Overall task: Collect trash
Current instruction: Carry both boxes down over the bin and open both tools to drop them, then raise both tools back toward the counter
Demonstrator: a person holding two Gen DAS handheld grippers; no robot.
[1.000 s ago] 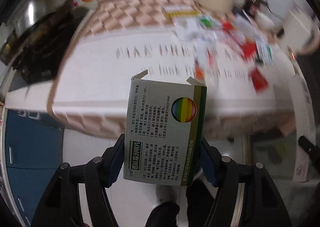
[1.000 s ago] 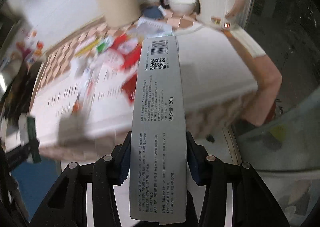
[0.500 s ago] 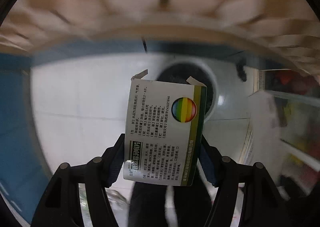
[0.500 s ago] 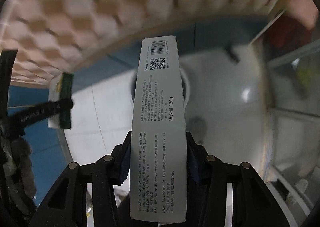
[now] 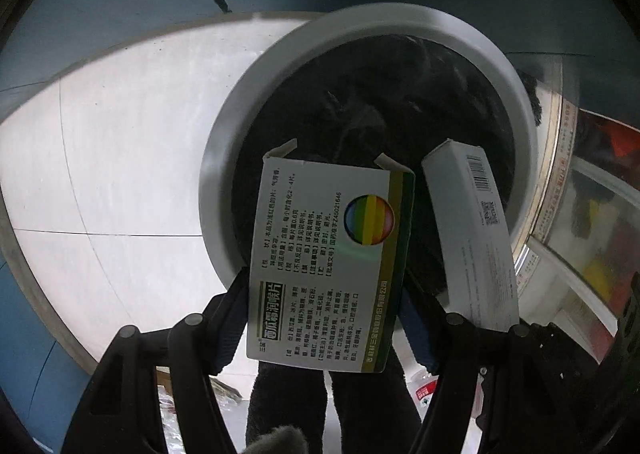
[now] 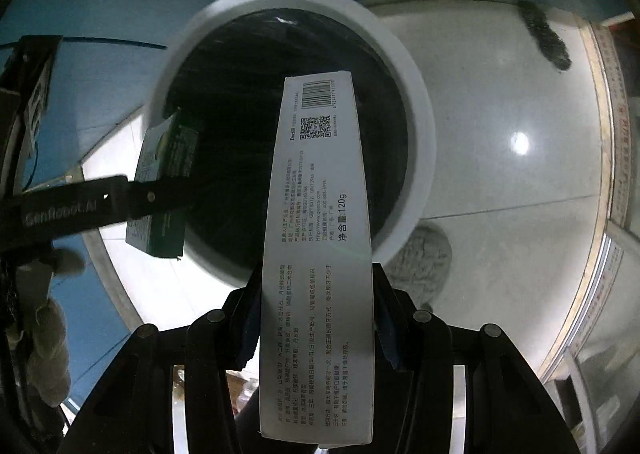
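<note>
Below you the white-rimmed bin (image 5: 224,157) with its black liner stands on pale floor tiles (image 5: 120,157). Your right gripper (image 6: 316,318) clamps the long grey carton (image 6: 320,213) over its mouth; your left gripper (image 5: 324,318) grips the medicine box (image 5: 328,254) beside it. Only the right view shows a dark brush (image 6: 542,33) lying beyond the bin

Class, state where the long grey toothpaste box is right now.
The long grey box is clamped in the right gripper above the bin, right of the medicine box.

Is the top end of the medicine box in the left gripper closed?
No, the medicine box has its end flaps sticking up open.
</note>
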